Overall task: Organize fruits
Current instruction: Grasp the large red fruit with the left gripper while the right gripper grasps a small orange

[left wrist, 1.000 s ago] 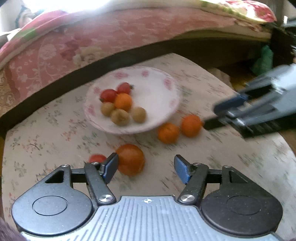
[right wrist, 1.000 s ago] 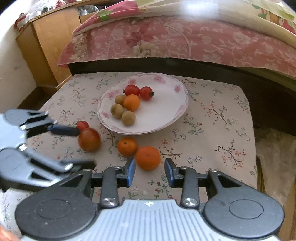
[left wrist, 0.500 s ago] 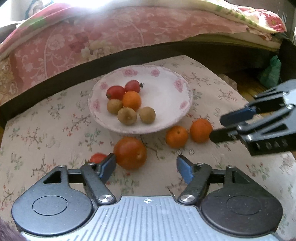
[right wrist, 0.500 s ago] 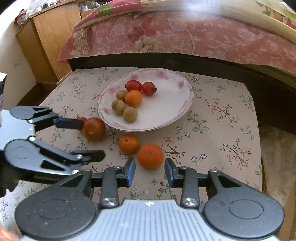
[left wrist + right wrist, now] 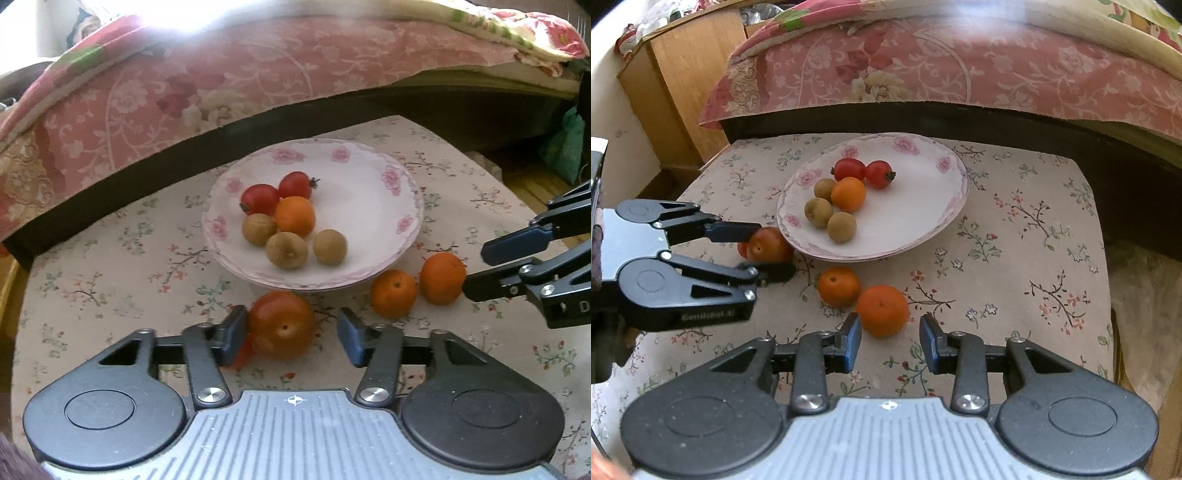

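Left gripper (image 5: 291, 332) open | straddling large tomato (image 5: 282, 325) | beside plate (image 5: 402, 206)

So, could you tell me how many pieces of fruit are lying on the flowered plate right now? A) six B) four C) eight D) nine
A: the plate holds two red tomatoes, one orange and three brown fruits, six in all; the other fruits lie on the tablecloth.
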